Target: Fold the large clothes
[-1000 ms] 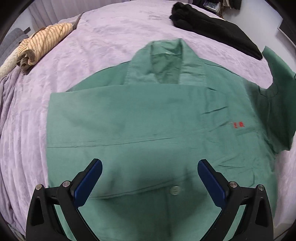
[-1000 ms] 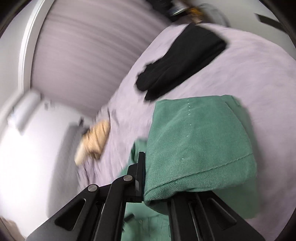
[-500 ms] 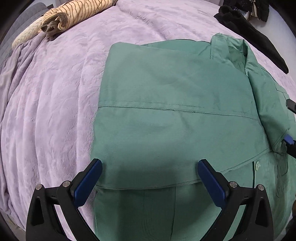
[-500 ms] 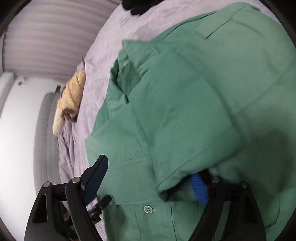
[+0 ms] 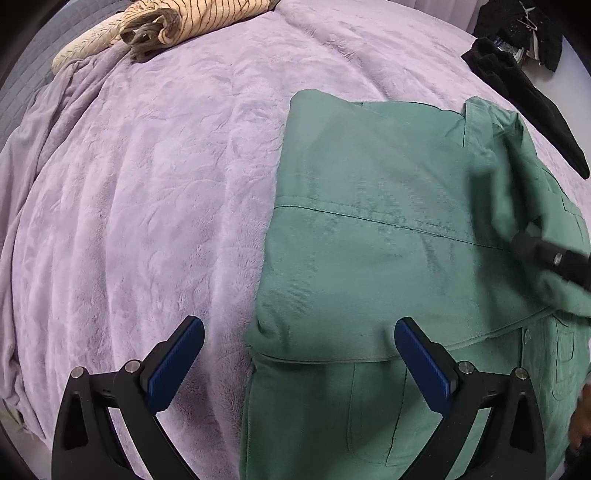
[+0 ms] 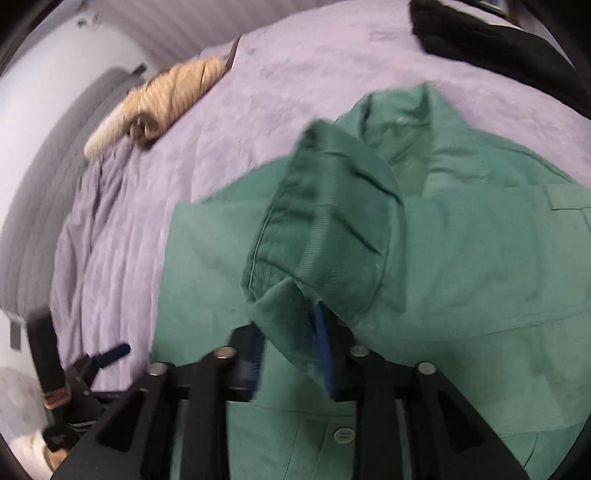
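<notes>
Blue-padded and black-framed, the left hand-held gripper [image 5: 299, 354] hangs with its jaws wide apart and nothing between them, poised above the near left edge of a large green button-up work shirt [image 5: 388, 258]. The shirt lies spread on a bed covered by a lilac plush blanket [image 5: 147, 184], one side already folded in over the body, its collar [image 6: 417, 122] pointing toward the far side of the bed. The right hand-held gripper [image 6: 291, 354] has a bunched fold of the shirt's sleeve [image 6: 325, 229] between its blue pads [image 6: 322, 332] as its jaws close, the cloth draped over the fingers above the shirt front; the view is blurred, so whether the pads already press the cloth cannot be told. In the left wrist view that gripper shows only as a dark tip at the shirt's right edge. Well apart from the shirt, a rolled tan striped garment [image 5: 173, 22] rests near the blanket's far left edge, and a black garment [image 5: 524, 96] lies at the far right.
</notes>
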{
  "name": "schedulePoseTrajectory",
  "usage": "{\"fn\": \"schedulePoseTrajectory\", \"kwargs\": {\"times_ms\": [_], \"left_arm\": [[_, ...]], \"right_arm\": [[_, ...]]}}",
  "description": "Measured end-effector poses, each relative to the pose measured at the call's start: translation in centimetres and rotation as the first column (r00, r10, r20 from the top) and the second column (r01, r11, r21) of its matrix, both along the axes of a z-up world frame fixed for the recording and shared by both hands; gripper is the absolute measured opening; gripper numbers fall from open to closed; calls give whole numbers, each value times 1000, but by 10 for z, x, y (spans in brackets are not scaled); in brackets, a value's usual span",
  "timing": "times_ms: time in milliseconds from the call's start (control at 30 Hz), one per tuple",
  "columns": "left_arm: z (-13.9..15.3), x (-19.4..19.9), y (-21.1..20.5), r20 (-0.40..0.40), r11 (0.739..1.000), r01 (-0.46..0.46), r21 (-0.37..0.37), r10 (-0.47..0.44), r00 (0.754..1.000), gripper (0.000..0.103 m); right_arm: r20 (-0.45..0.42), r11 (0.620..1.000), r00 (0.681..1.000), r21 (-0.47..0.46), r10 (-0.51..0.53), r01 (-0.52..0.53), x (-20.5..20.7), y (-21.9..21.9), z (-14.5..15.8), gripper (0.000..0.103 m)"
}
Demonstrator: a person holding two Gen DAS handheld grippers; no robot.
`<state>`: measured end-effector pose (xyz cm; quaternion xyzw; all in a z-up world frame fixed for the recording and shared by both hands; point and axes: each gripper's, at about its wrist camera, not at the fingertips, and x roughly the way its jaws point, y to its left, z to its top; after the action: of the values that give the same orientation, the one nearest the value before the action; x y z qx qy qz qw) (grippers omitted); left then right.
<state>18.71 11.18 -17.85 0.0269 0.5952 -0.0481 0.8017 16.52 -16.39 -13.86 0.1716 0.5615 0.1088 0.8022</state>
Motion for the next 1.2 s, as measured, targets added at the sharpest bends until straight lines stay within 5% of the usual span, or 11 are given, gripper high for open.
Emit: {"fn": "schedulePoseTrajectory", "kwargs": {"times_ms": [33,200,367,500,600,667,733,933,1067,1100,1200], "left_arm": [[1,0,-2,3,1000,5,2,-5,1000,103],[7,-1,-27,15,997,59,-42,-59,998,103],[5,8,-74,18,985,131,-112,-130,991,103],[-8,16,-107,-4,982,161,-101,-162,987,103],[-13,23,-119,-10,984,155,-86,-156,988,103],[-12,27,-122,-4,985,154,-79,-155,988,103],[-10,31,-125,2,985,158,-62,-159,987,103],[-8,53,-130,-16,984,151,-94,-154,988,103],[-10,74,-132,-28,977,161,-142,-166,986,103],[-11,80,-135,-29,975,164,-152,-170,985,103],[-15,96,-144,-28,971,162,-178,-170,985,100]], "right_arm": [[-36,999,999,14,30,-29,2,12,-10,65],[-45,997,999,80,13,-9,-31,0,-13,65],[-105,956,963,131,-250,262,-98,-102,-15,65],[-166,793,817,195,-553,577,-160,-196,-28,65],[-202,607,670,297,-714,737,-188,-250,-41,64],[-228,512,599,346,-767,786,-196,-276,-49,14],[-212,504,581,327,-785,800,-196,-284,-47,5],[-271,511,570,260,-776,820,-216,-283,-59,6],[-239,631,719,353,-653,691,-210,-270,-33,11],[-186,685,763,347,-620,641,-202,-267,-18,19],[-67,768,814,296,-577,569,-169,-274,7,87]]}}
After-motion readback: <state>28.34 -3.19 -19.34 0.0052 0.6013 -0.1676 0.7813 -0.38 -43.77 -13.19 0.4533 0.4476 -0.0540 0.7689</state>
